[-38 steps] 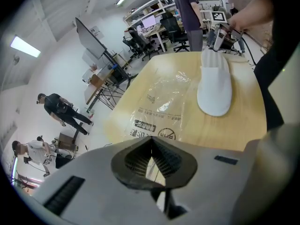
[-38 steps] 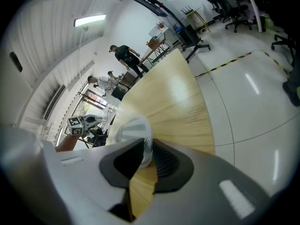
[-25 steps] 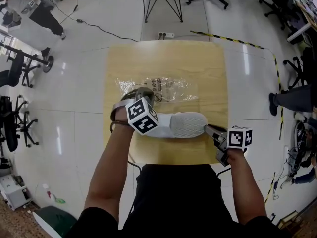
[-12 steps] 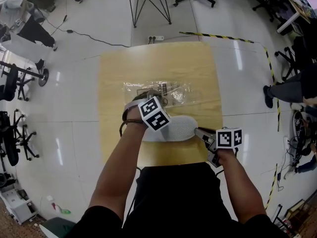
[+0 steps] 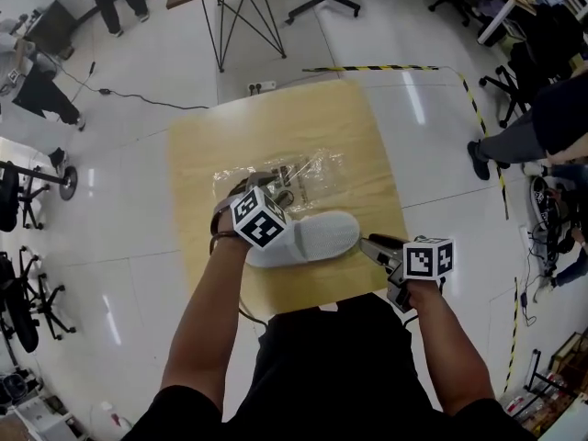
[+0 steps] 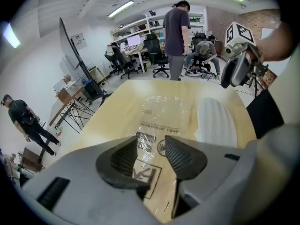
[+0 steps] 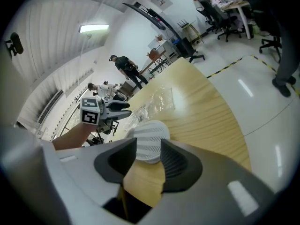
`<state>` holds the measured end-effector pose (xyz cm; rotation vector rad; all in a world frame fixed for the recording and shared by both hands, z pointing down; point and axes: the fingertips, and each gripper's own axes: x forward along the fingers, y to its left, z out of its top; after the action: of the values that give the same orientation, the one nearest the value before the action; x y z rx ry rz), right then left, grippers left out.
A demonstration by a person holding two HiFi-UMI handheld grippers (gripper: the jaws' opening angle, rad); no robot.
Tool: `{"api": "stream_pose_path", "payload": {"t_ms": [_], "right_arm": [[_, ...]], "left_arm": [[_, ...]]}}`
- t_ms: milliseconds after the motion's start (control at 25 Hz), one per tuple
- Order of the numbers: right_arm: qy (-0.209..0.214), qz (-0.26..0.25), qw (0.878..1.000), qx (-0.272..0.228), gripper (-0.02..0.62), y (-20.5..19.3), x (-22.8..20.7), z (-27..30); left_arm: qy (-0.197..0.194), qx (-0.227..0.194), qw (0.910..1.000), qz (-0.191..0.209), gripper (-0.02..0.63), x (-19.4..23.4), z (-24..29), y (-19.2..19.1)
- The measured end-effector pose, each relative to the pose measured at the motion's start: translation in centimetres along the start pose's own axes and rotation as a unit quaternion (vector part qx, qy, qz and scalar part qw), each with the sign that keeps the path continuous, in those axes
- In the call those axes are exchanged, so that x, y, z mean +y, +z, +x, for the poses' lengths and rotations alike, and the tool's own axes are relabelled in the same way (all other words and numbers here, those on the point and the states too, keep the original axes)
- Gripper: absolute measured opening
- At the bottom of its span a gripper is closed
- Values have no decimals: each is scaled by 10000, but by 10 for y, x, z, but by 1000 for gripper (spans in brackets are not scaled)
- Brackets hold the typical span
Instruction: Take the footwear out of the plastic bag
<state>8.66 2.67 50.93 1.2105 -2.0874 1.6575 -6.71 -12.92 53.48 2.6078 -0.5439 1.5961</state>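
A white slipper [image 5: 308,239] lies sole up on the wooden table [image 5: 367,145], outside the clear plastic bag [image 5: 294,171]. The flat, crinkled bag lies just beyond it. My left gripper [image 5: 269,186] hangs over the bag's near end. Its jaws have just been opening, and in the left gripper view the left gripper [image 6: 152,156] stands open above the printed bag [image 6: 161,111], pads pressing on nothing. The slipper [image 6: 216,121] shows to their right. My right gripper [image 5: 375,246] is at the slipper's toe. Its jaws have just been opening too: the right gripper [image 7: 148,161] is open, the slipper [image 7: 147,139] just past its tips.
The table's near edge [image 5: 303,303] runs right in front of the person's body. A black stand [image 5: 243,12] is on the floor beyond the far edge, striped tape [image 5: 386,67] runs past the right side, and people [image 5: 514,141] and office chairs [image 5: 28,200] ring the table.
The right gripper has drawn a little back and up from the slipper's toe. The left hand has shifted slightly over the bag. The slipper lies where it was.
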Motion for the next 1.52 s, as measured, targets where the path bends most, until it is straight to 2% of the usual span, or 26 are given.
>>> {"api": "stream_pose_path", "payload": {"t_ms": [160,280,360,400,440,520,600,680,720,800,840,880,920,1040,1080,1200,1280,1400,1520], "right_arm": [[-86,20,9995,-298,155,-11,7,-19],[261,35,9973,-684,113,-21,22,-37],[492,108,9937,-1005,68,-26,33,-48],[578,130,9913,-1175,23,-29,40,-53],[637,124,9892,-1311,0,-32,46,-59],[682,23,9877,-1410,0,-40,56,-69],[720,-193,9875,-1390,0,-52,71,-83],[769,-577,9851,-1424,1,-62,91,-101],[801,-822,9825,-1465,1,-68,102,-112],[848,-1373,9752,-1517,0,-85,124,-138],[849,-1650,9710,-1508,0,-96,132,-152],[833,-1905,9669,-1481,0,-109,139,-166],[807,-2118,9631,-1449,0,-124,142,-179],[702,-2408,9582,-1380,0,-178,136,-213],[667,-2395,9589,-1368,0,-195,128,-224],[662,-2105,9666,-1306,0,-239,102,-252],[726,-2006,9688,-1265,0,-262,99,-264],[772,-2249,9620,-1346,0,-277,112,-281],[738,-2513,9525,-1552,0,-270,129,-294]], "left_arm": [[64,-344,9994,-51,189,-3,-23,0],[64,-794,9961,-382,171,-19,-47,3],[51,-1223,9899,-712,150,-33,-73,3],[34,-1454,9854,-888,128,-43,-90,2],[-3,-1683,9802,-1047,90,-56,-110,1],[-151,-2078,9695,-1293,22,-95,-149,-1],[-340,-2278,9597,-1610,8,-145,-179,-6],[-401,-2332,9475,-2149,8,-192,-199,-17],[-401,-2370,9382,-2491,7,-212,-207,-23],[-416,-2537,9132,-3162,6,-249,-222,-29],[-415,-2634,9018,-3400,6,-266,-228,-28],[-378,-2711,8945,-3535,6,-283,-235,-27],[-285,-2746,8929,-3557,6,-298,-241,-25],[278,-2684,9087,-3184,6,-348,-265,-25],[416,-2698,9111,-3088,6,-366,-272,-23],[349,-2814,9046,-3182,6,-424,-288,-14],[277,-2741,9021,-3320,8,-455,-297,-18],[314,-2589,9011,-3465,6,-480,-308,-30],[307,-2585,8980,-3546,6,-483,-317,-32]]}}
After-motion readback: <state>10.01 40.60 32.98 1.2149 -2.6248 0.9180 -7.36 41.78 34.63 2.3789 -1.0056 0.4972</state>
